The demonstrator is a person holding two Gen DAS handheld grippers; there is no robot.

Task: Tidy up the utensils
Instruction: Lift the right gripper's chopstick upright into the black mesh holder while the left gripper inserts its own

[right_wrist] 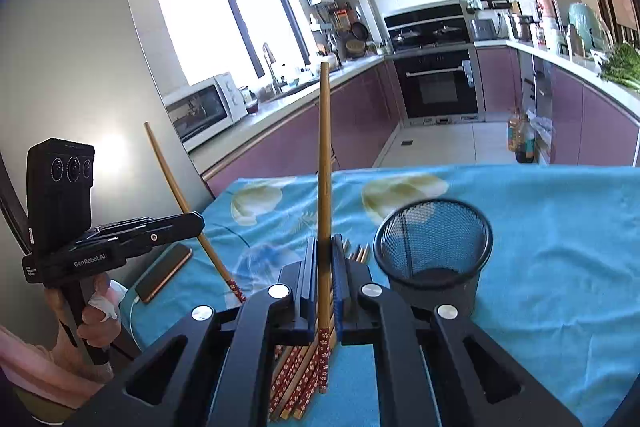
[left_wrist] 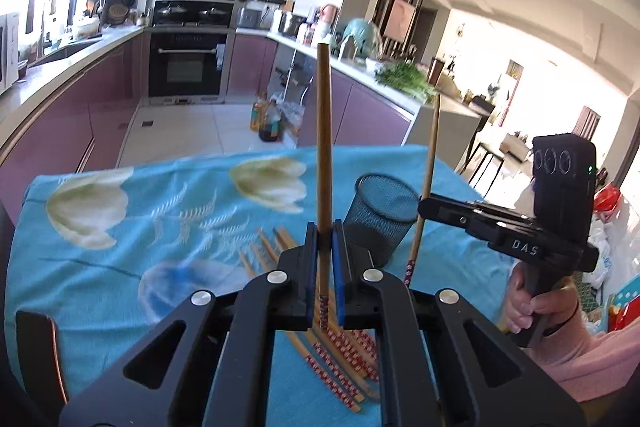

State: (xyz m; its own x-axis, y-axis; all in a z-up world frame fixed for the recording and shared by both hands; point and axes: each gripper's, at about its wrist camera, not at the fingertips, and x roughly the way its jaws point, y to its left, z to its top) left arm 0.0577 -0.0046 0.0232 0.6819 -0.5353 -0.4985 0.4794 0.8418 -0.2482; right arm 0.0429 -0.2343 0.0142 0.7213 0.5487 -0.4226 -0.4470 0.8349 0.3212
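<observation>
Left gripper pinching one chopstick upright; right gripper pinching another chopstick the same way. Both are clear of the blue floral tablecloth. Remaining chopsticks lie bunched on it, near the empty black mesh cup.

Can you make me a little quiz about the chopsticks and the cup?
1. True or false: the mesh cup already has chopsticks in it.
2. How many chopsticks does the left gripper hold?
3. The loose chopsticks lie: A) on the blue cloth B) on the floor C) in the cup.

Key: 1 false, it looks empty. 2 one, clamped upright; the right gripper holds one too. 3 A.
</observation>
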